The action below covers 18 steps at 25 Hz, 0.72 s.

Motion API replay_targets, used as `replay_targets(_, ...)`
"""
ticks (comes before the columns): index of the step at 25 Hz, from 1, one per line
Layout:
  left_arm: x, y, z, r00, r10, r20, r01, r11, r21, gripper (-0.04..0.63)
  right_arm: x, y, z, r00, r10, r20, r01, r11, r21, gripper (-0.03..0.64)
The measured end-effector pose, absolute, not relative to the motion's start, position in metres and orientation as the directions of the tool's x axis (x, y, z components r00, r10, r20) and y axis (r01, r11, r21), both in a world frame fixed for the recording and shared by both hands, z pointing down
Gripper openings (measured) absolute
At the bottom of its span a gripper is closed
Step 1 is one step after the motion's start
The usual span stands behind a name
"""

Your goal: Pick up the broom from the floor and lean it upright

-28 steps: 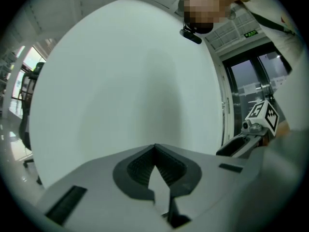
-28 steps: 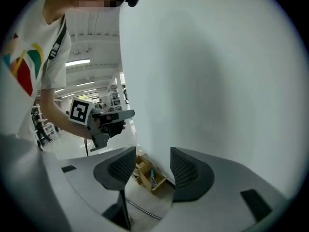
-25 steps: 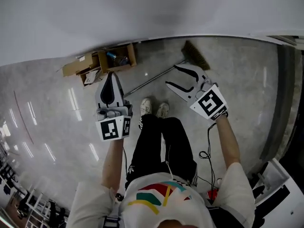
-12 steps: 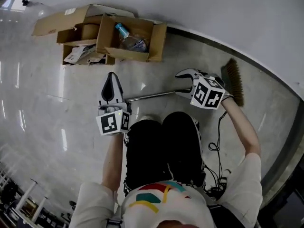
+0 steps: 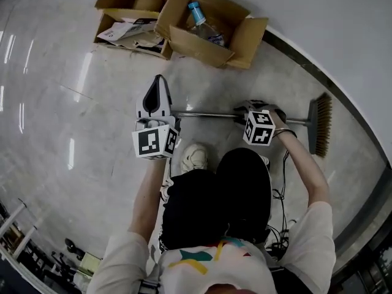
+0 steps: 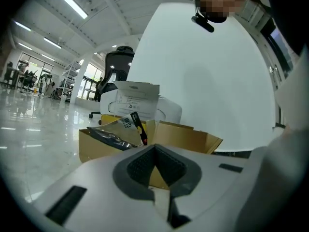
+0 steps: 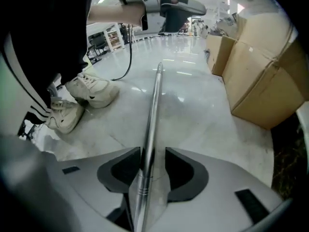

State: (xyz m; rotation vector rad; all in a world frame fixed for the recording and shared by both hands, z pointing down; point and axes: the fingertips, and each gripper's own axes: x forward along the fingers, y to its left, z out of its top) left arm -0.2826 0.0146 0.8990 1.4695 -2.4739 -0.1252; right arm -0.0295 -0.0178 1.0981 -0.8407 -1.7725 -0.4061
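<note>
Head view: noted the long broom with thin silver metal handle and tan bristle head [image 5: 208, 114] lying flat on the glossy grey stone floor [image 5: 92, 146], bristles toward the white wall [image 5: 343, 23]. Judged light and stiff but head-heavy, the polished tube likely slippery; best taken on the handle toward the head, with a second hold farther along. Found the right gripper [image 5: 244, 111] straddling the handle about midway, jaws just closing, tube between the pads with a gap on one side, not yet clamped. Found the left gripper [image 5: 159, 89] pinched together on nothing, beside the handle's free end, pointed toward the brown cardboard boxes [image 5: 208, 41]
</note>
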Motion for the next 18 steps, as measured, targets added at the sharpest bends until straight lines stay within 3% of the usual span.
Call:
replay_targets(2,-0.284,0.016,0.899,-0.461,-0.869,0.179,-0.848,0.491,0.198,0.044,-0.033,-0.021,1.098,-0.225,0.347,0.91,0.667,0.736,-0.116,0.098)
replay_targets(5,-0.288,0.012,0.891,-0.475,-0.864,0.167,-0.847,0.5,0.178,0.044,-0.038,-0.026,1.095,-0.238,0.382,0.893,0.609,0.775,-0.169,0.091)
replay_targets(10,-0.301,0.019,0.851,-0.518,-0.845,0.131,-0.835,0.533,0.135,0.044,-0.047,-0.039,1.06,-0.319,0.343,0.884,0.579,0.809,-0.105,0.091)
replay_targets(14,-0.324,0.018,0.764,-0.537,-0.843,-0.002,-0.842,0.536,0.061,0.044,-0.068,-0.07,0.964,-0.513,0.283,0.811,0.462,0.887,-0.017,0.089)
replay_targets(18,-0.341,-0.014,0.682,-0.507,-0.852,-0.13,-0.862,0.506,0.043,0.044,-0.074,-0.122,0.863,-0.722,0.102,0.684,0.24,0.965,0.109,0.089)
